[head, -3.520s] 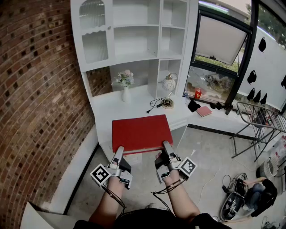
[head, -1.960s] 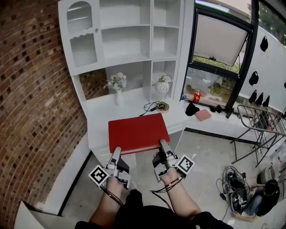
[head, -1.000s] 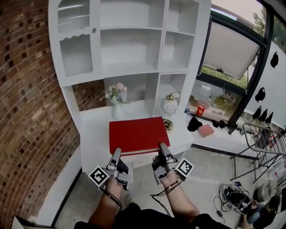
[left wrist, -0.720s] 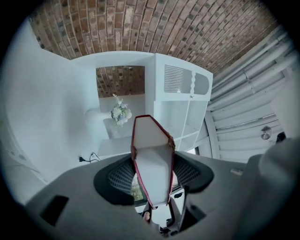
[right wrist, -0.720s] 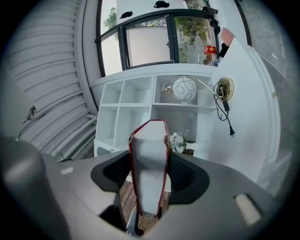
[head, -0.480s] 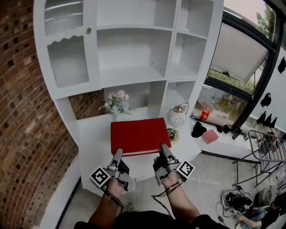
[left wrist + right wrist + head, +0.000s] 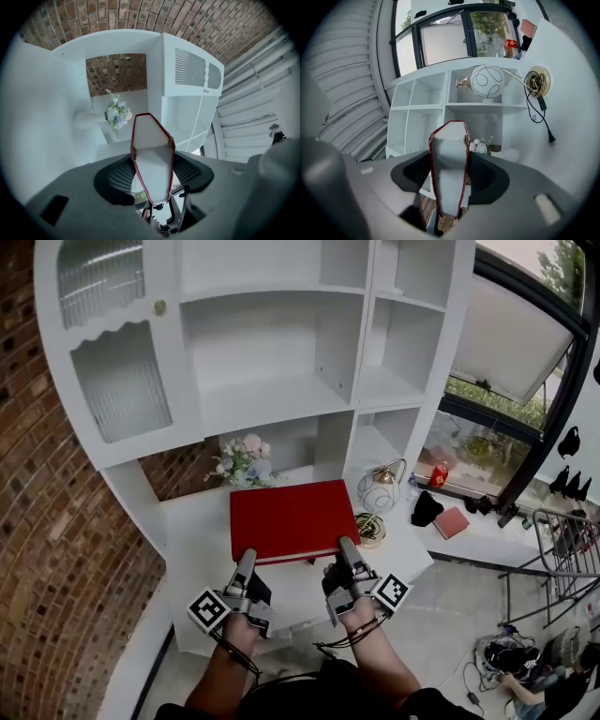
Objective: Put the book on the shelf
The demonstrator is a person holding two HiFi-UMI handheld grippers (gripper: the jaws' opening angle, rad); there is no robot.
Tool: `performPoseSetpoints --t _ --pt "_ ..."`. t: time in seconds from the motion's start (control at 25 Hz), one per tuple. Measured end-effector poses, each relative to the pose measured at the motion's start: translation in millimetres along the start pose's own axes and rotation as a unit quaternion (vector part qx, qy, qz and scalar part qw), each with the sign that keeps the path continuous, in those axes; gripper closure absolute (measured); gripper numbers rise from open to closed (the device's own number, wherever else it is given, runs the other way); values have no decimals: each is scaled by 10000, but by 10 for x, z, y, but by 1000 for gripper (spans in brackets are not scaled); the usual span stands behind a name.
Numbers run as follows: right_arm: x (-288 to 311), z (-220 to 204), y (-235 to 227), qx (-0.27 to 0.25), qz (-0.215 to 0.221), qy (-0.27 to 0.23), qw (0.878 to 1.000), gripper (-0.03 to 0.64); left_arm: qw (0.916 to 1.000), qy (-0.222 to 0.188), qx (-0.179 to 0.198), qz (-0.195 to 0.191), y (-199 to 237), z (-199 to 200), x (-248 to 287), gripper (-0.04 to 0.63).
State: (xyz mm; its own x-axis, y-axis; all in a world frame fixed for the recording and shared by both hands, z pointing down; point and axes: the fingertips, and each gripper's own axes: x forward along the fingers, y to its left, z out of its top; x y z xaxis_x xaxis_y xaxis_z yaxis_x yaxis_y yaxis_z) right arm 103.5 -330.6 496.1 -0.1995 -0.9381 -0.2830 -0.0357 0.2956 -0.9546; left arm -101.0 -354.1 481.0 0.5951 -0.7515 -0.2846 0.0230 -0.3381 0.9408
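Note:
A large red hardcover book (image 7: 292, 519) is held flat over the white desk surface (image 7: 202, 554), in front of the white shelf unit (image 7: 272, 381). My left gripper (image 7: 247, 561) is shut on the book's near edge at its left corner. My right gripper (image 7: 344, 548) is shut on the same edge at the right corner. In the left gripper view the book's white page block (image 7: 151, 157) stands clamped between both pads. The right gripper view shows the page block (image 7: 449, 164) likewise pinched between the jaws. The open shelf bays (image 7: 267, 343) above the book hold nothing.
A vase of flowers (image 7: 242, 457) stands in the niche behind the book. A globe lamp (image 7: 382, 491) with a brass base (image 7: 371, 529) sits right of it. A glass-door cabinet (image 7: 120, 381) is at upper left, a brick wall (image 7: 47, 549) left, a window sill with a small red book (image 7: 453, 522) right.
The book and both grippers have come closer to the shelf unit and a little higher. The head view has tilted up, showing more shelves. Both grips are unchanged.

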Motion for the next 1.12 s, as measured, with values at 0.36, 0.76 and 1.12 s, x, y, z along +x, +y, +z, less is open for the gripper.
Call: performPoseSetpoints --t 0.36,0.76,1.12 --pt "459 266 104 -11 282 348 9990 364 9992 -275 257 -125 -106 97 392 340" --pt "889 524 367 -30 714 654 9953 364 9966 -540 528 -336 -343 155 743 339" --pt "1202 554 639 -78 1102 977 9891 364 9910 -818 924 -524 -586 341 900 336"
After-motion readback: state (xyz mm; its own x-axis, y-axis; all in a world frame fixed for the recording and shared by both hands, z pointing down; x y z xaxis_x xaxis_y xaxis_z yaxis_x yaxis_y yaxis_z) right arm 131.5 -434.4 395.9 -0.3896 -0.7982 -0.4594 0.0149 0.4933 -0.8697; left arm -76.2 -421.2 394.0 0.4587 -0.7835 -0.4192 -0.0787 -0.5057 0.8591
